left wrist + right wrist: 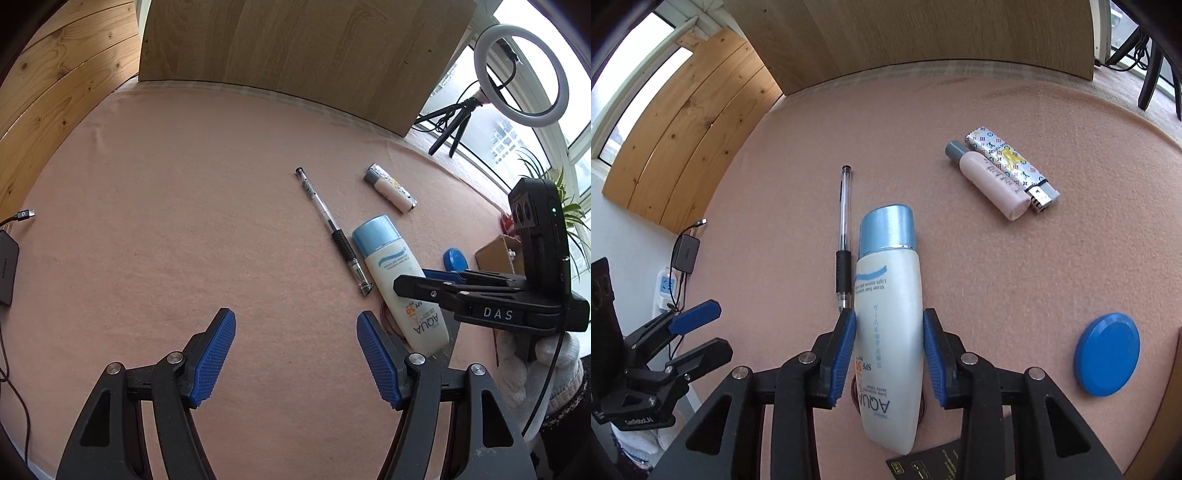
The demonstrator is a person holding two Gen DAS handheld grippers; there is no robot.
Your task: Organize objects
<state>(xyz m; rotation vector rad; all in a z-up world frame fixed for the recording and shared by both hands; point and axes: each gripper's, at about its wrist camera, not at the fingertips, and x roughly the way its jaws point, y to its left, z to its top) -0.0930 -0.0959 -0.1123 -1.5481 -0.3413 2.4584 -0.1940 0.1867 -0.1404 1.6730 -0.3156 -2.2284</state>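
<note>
Plainly, the right claw point(889, 350) clamps a white bottle point(888, 325) marked "AQUA" and "SPF 50"; left claw point(295, 354) gapes empty.

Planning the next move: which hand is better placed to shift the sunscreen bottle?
Right. The right gripper has its jaws straddling the sunscreen bottle, pads against both sides. The left gripper hangs open over bare cloth, beside the pen, with nothing between its jaws.

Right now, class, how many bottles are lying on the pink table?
2. The big sunscreen bottle lies between the right gripper's pads, beside the pen. The small pink bottle lies further back, against the lighter.
</note>
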